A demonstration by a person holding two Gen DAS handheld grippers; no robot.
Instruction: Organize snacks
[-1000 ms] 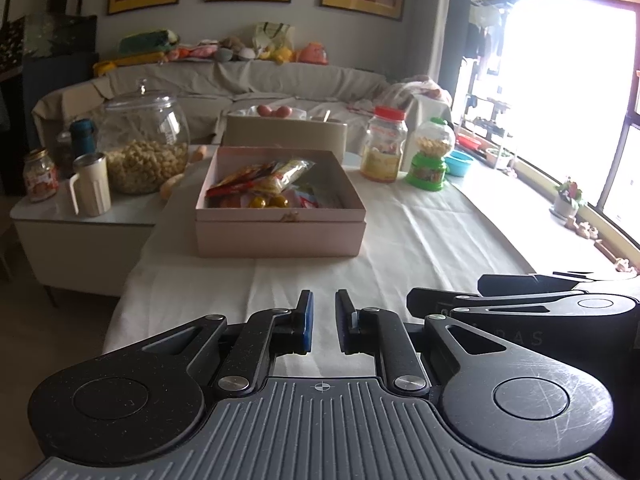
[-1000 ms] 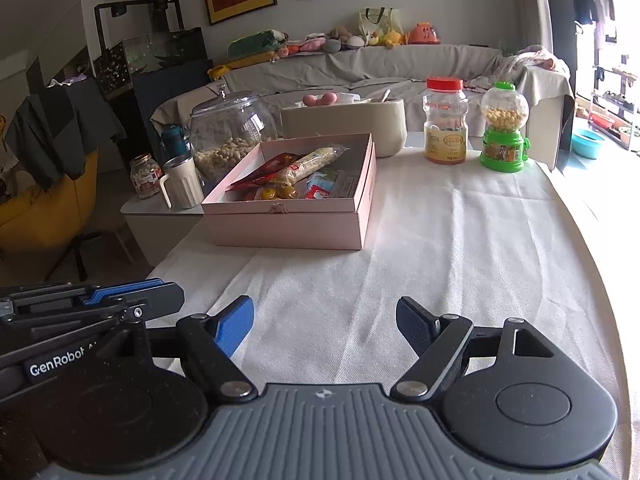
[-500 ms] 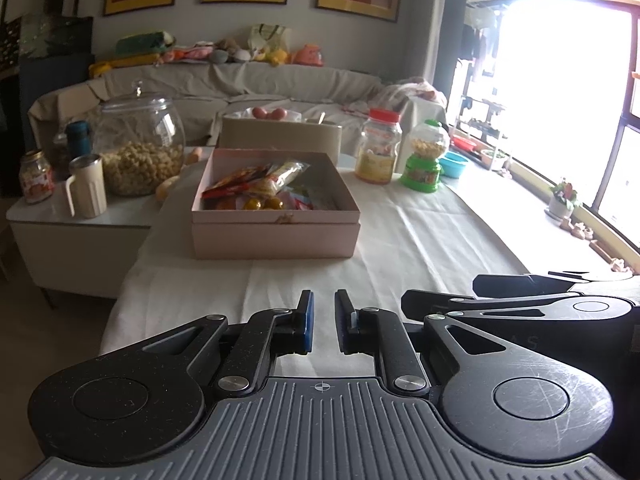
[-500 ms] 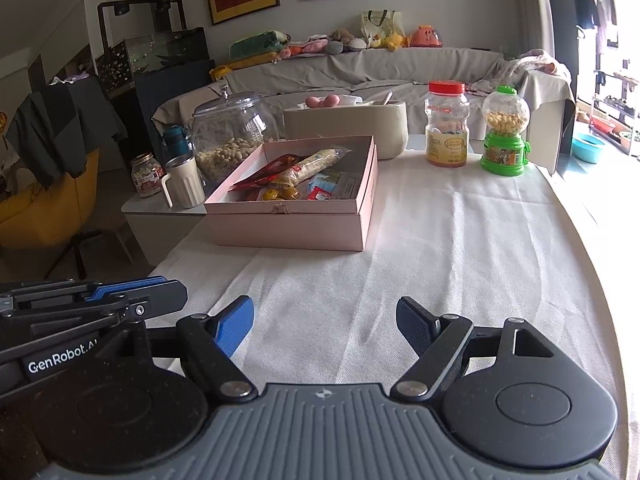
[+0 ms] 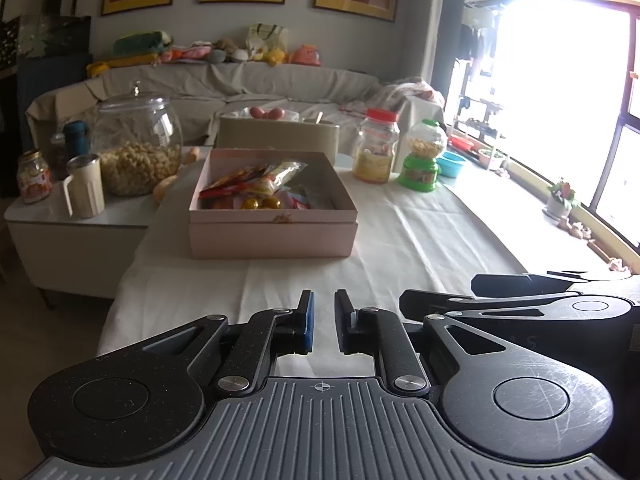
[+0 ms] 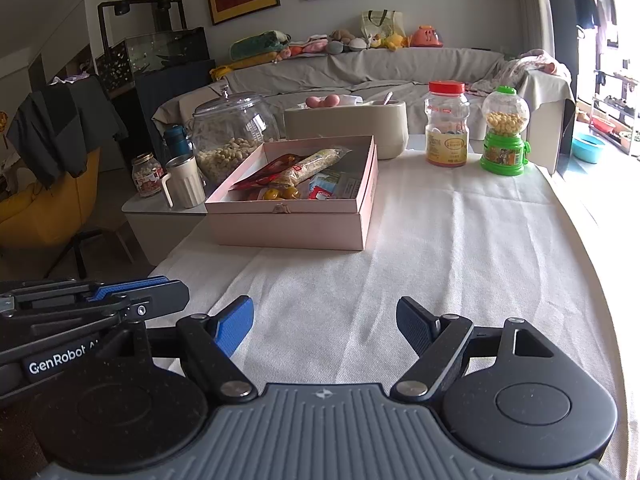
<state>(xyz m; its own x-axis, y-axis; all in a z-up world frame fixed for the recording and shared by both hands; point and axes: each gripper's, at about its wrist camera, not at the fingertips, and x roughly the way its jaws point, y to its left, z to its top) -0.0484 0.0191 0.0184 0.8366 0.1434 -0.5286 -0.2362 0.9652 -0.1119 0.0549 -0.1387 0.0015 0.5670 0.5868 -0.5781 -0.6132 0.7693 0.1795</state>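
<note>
An open pink box stands on the white tablecloth, far ahead of both grippers. Inside it lie several snack packets and some small yellow sweets. My left gripper hovers low over the cloth at the near edge, its jaws almost together with nothing between them. My right gripper is beside it on the right, open wide and empty. Neither gripper touches the box or any snack.
Behind the box are a beige container, a red-lidded jar and a green candy dispenser. A low side table on the left holds a big glass jar of nuts, a mug and a small jar.
</note>
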